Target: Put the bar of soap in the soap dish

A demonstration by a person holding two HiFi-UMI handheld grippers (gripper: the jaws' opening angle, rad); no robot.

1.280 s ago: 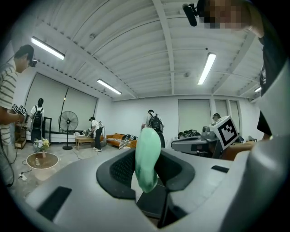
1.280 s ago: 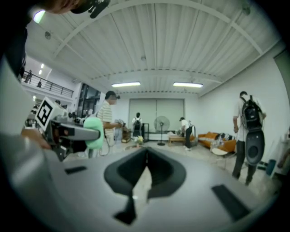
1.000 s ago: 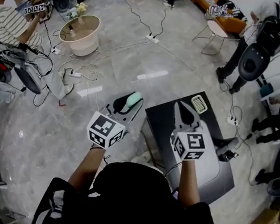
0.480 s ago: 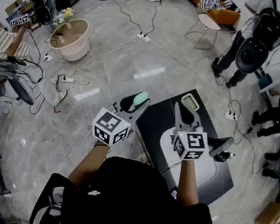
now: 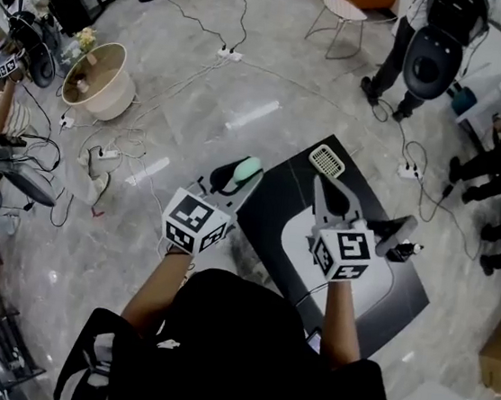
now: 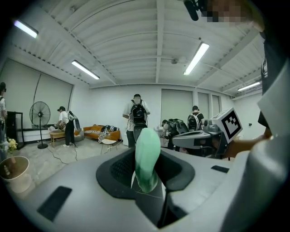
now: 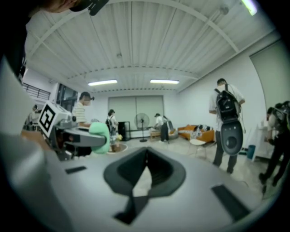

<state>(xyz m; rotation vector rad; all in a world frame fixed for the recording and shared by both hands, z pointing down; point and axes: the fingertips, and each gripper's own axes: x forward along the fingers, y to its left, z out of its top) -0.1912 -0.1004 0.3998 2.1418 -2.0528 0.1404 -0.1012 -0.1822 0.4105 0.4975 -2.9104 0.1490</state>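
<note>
The left tool [image 5: 233,182] is clenched on the soap [image 6: 147,156]. Its jaws grip the lower part of the pale green bar, which stands on edge between them, most of it rising above the jaws. From the head view the soap is in the air beside the left edge of the surface [image 5: 277,202], over the floor [image 5: 135,253] rather than over the dark top.

The dish [image 5: 327,161], a small pale tray with a ribbed inside, sits at the far corner of the surface. It holds nothing, and the soap is well apart from it, off to its left.

The right tool [image 5: 319,187] is over the middle of the surface and points toward the far corner. Its tips are near the dish but do not touch it. Its own view shows the jaws closed tip to tip with nothing held between them. That view also catches the left tool and the green bar off to its left.

A light patch [image 5: 376,287] covers the near right part of the surface. Cables [image 5: 232,52] trail across the floor, and a person with a backpack [image 5: 428,44] stands beyond the far corner.
</note>
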